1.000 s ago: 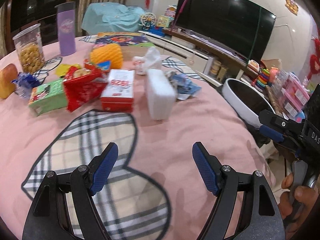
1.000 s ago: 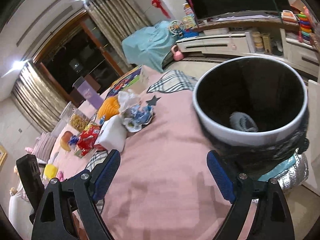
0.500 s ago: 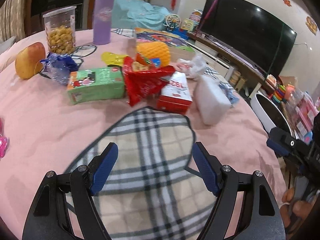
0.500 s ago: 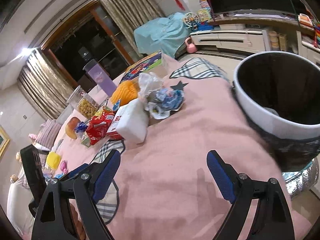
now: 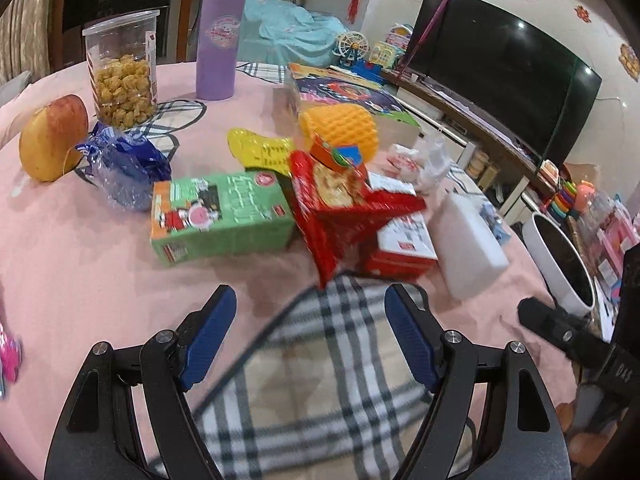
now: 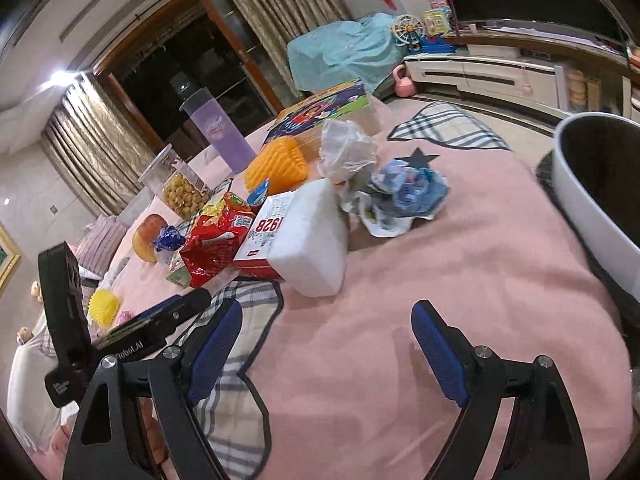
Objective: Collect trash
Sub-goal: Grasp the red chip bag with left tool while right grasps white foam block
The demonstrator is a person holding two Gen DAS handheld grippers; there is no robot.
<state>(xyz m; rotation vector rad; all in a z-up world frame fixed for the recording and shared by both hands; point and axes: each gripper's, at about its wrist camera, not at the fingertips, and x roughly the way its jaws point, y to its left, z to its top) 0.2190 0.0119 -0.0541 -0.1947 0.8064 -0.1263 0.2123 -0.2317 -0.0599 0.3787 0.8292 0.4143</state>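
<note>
Trash lies in a heap on the pink tablecloth (image 5: 80,264). It holds a green carton (image 5: 220,216), a red snack bag (image 5: 340,208), a red-and-white box (image 5: 404,244), a white foam block (image 5: 468,240), a blue wrapper (image 5: 124,168) and a yellow wrapper (image 5: 264,150). My left gripper (image 5: 310,320) hovers open just short of the red bag, over a plaid patch. My right gripper (image 6: 326,340) hangs over bare cloth in front of the foam block (image 6: 308,240). Its jaws are closing with nothing between them. A crumpled blue-and-white wrapper (image 6: 404,196) and a clear plastic bag (image 6: 348,152) lie beyond.
A white bin (image 6: 600,200) with a dark inside stands off the table's right edge (image 5: 560,264). At the back are an apple (image 5: 52,136), a snack jar (image 5: 120,72), a purple tumbler (image 5: 218,40), an orange foam net (image 5: 344,132) and a picture box (image 6: 320,114).
Both views have swung left across the table. The bin has slid from the middle of the right wrist view to its right edge. The heap now sits in front of both grippers.
</note>
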